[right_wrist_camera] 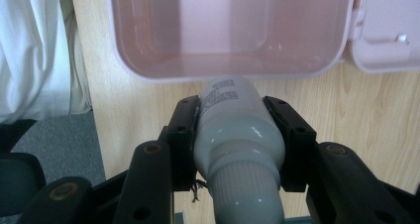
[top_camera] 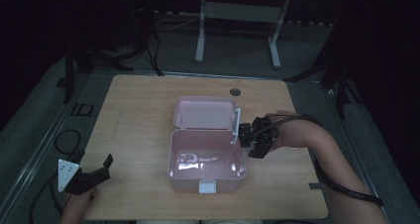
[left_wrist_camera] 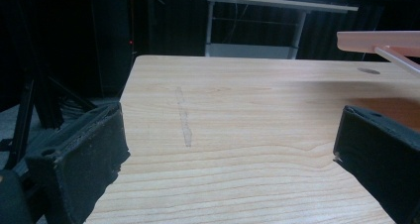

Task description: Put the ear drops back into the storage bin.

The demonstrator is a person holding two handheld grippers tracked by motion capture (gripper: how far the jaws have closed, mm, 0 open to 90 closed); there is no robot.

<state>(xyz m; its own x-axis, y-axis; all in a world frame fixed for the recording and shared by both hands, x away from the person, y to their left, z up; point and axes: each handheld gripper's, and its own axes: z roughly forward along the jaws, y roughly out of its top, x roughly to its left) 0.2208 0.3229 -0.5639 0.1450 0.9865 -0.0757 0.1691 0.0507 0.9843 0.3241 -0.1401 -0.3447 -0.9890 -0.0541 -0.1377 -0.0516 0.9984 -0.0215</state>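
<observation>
From above, an open pink box (top_camera: pixel 207 159) sat mid-table (top_camera: pixel 138 115), its lid (top_camera: pixel 204 112) laid back. The right gripper (top_camera: pixel 247 137) hovered just beside the box's right edge. Its own view revealed what the high view blurred: a white bottle (right_wrist_camera: pixel 236 135) clamped between both jaws, pointing toward the box rim. The left gripper (top_camera: pixel 94 172) rested near the table's front-left corner, jaws wide apart, holding nothing.

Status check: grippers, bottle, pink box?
Right gripper shut on white bottle, beside open pink box. Left gripper open, idle at table corner. Box looks empty; nothing blocking.
</observation>
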